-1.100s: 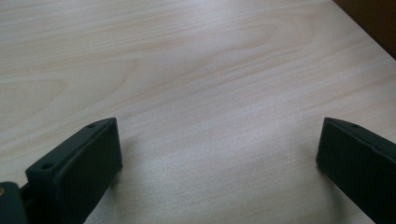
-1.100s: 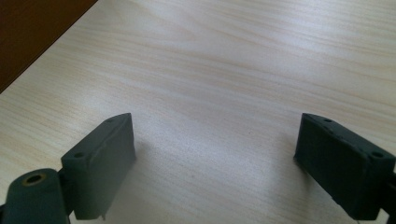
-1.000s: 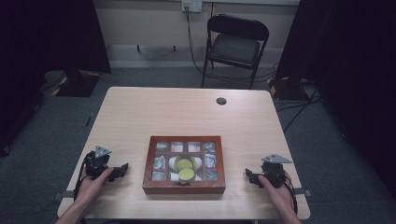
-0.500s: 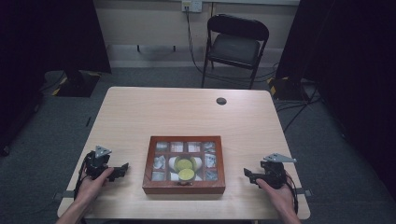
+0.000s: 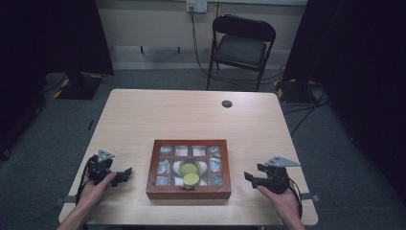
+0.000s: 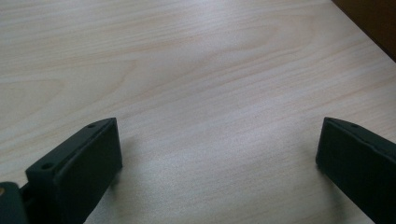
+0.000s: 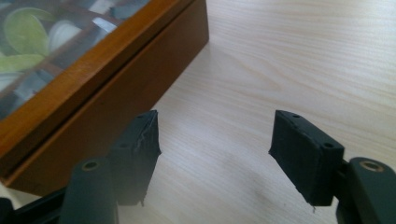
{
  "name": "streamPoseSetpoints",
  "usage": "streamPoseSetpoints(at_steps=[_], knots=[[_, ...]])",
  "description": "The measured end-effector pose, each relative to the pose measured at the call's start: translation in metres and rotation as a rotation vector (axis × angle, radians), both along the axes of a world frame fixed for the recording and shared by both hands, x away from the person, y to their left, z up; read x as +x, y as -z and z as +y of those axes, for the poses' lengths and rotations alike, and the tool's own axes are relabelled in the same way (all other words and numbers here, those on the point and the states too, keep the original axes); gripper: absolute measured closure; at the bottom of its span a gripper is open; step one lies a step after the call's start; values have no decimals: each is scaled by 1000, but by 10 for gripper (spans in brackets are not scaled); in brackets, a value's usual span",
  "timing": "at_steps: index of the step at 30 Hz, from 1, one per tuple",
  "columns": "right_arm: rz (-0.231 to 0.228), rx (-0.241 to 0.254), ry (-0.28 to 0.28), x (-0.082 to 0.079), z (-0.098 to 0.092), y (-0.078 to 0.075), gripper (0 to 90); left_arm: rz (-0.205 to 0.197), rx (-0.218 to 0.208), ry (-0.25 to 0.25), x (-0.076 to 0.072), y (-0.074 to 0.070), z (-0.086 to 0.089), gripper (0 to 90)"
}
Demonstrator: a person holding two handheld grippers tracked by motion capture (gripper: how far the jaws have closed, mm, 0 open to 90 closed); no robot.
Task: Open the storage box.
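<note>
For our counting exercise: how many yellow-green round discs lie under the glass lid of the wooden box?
2. One disc lies in the middle of the wooden box; the other disc sits just nearer the person, touching it. More may be hidden by glare.

The box (image 7: 107, 88) runs off the right tool view's left edge; its small compartments' contents (image 5: 166, 166) are too tiny to identify from above. Both forearms are cut off below.

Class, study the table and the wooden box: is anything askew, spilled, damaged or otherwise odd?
Nothing stands out. The box sits square to the table edge with its glass lid shut and nothing spilled around it. The left gripper and right gripper flank it, both empty.
</note>
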State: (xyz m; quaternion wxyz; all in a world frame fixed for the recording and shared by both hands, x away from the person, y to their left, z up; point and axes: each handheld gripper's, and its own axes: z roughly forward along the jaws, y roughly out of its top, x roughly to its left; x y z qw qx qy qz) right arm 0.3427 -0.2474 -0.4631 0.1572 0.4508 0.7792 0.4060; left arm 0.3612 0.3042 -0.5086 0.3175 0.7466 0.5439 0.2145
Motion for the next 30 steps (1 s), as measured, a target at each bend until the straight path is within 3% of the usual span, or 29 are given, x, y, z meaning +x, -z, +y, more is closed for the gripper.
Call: streamPoseSetpoints(at_steps=[6, 9, 24, 25, 30], knots=[[-31, 5, -41, -3, 6, -8, 342, 0, 1, 0, 0, 0, 0, 0], [-44, 35, -80, -4, 13, -14, 341, 0, 1, 0, 0, 0, 0, 0], [-48, 68, -206, -6, 36, -30, 446, -1, 2, -3, 0, 0, -2, 0], [-57, 64, -244, -6, 41, -33, 478, -1, 2, -3, 0, 0, -2, 0], [-39, 71, -286, -1, 57, -43, 467, -1, 2, -3, 0, 0, -2, 0]])
